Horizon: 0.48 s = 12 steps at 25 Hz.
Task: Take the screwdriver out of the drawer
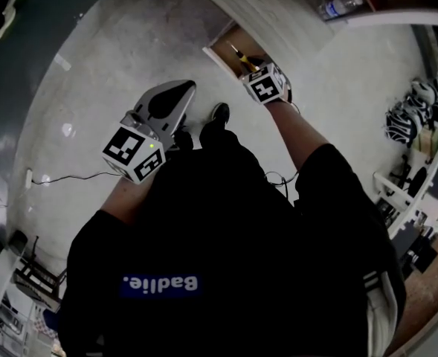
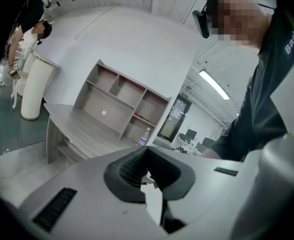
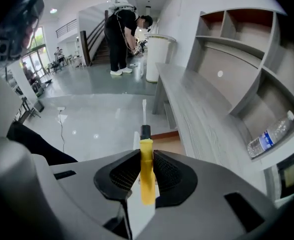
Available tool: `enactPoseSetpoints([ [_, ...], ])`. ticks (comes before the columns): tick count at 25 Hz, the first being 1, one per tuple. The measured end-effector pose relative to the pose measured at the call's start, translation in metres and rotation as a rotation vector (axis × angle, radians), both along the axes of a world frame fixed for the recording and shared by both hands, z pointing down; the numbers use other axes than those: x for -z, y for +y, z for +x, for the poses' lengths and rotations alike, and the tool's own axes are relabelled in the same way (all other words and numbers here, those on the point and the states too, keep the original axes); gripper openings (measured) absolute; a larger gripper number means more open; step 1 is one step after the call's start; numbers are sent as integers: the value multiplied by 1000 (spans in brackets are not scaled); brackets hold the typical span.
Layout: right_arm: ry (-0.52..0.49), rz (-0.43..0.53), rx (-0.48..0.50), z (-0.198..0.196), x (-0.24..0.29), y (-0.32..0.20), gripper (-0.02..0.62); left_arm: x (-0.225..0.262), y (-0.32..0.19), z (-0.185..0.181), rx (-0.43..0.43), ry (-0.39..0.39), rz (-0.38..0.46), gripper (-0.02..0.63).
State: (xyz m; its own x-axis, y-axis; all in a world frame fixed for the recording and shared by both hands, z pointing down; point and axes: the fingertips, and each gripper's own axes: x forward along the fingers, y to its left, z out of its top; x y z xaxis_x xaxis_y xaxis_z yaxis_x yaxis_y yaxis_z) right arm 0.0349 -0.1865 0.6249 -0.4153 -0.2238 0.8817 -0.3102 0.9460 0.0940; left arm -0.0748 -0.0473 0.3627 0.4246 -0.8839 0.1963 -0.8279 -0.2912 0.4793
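The screwdriver point(image 3: 146, 171) has a yellow handle and a black collar, and its metal shaft points forward, away from the jaws. My right gripper point(image 3: 147, 156) is shut on the handle. In the head view the right gripper point(image 1: 251, 65) holds the screwdriver point(image 1: 242, 57) just above the open wooden drawer point(image 1: 227, 47) under the desk. The drawer's edge point(image 3: 162, 136) shows below the shaft in the right gripper view. My left gripper point(image 1: 183, 89) hangs over the floor to the left of the drawer. The left gripper point(image 2: 147, 159) has its jaws together, with nothing between them.
A grey desk point(image 3: 196, 109) carries a shelf unit point(image 2: 122, 104) with a water bottle point(image 3: 270, 135) on it. A white cylindrical bin point(image 3: 154, 54) stands at the desk's far end, beside a standing person point(image 3: 123, 31). A cable point(image 1: 70, 177) lies on the pale floor.
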Motion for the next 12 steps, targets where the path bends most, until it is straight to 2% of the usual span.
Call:
enactPoseSetpoints([
  [6,-171,-69,-115,-1,51,12,100,0,0,11,-44,-1,21,2],
  [12,-335,-97,-160,-9,105,27,100,12,1,20,-92,-18,36,2],
])
